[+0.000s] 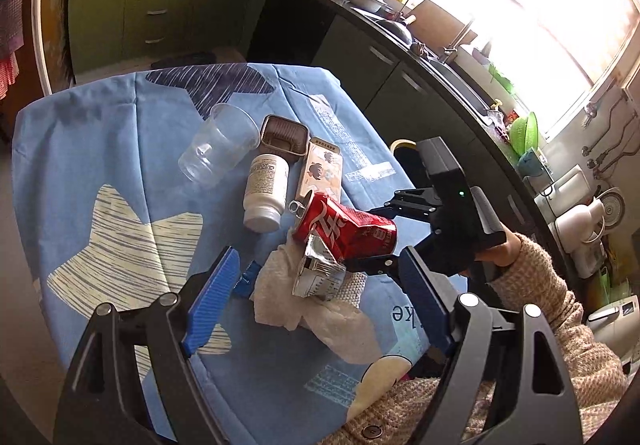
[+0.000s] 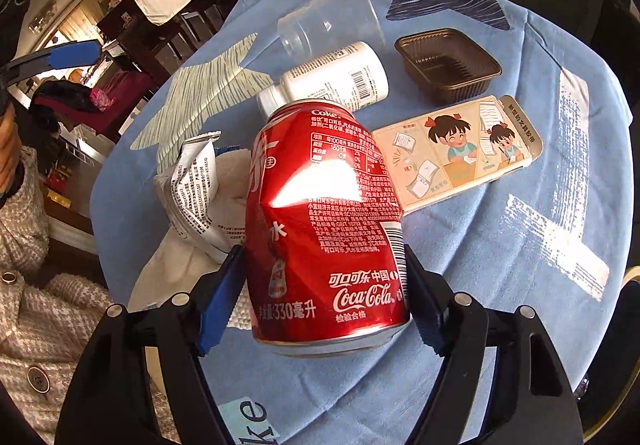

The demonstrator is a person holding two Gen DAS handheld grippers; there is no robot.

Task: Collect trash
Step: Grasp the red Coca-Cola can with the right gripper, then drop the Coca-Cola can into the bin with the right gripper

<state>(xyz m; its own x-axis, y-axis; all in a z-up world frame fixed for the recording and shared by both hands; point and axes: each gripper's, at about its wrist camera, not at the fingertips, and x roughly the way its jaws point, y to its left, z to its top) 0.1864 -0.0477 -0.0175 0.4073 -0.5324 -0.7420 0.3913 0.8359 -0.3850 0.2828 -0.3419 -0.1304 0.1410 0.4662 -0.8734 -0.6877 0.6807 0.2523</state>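
I'm over a kitchen table (image 1: 100,149) under a blue star-print cloth, cabinets and a bright window behind. My right gripper (image 2: 320,297) straddles the dented red can (image 2: 324,225), which lies on its side; both blue pads (image 2: 220,305) sit against its base end, so I read it as clamped, though only low on the can. My left gripper (image 1: 316,309) stands wide and holds nothing, with the tissue (image 1: 316,305) and the foil packet (image 1: 320,269) lying between its fingers.

Risks as I judge them:
- The can is crushed and slick; gripped this near its base, it could pivot or slip out as I lift.
- Just ahead of the can's top lie the white bottle (image 2: 336,79) and the card pack (image 2: 456,153); a swinging can could knock either, and the bottle would roll.
- The clear cup (image 2: 332,21), further ahead on its side, would roll off the table at a nudge.
- The packet leans against the can's left side and may drag along.
- Closing the left gripper now might pinch cloth with the tissue.
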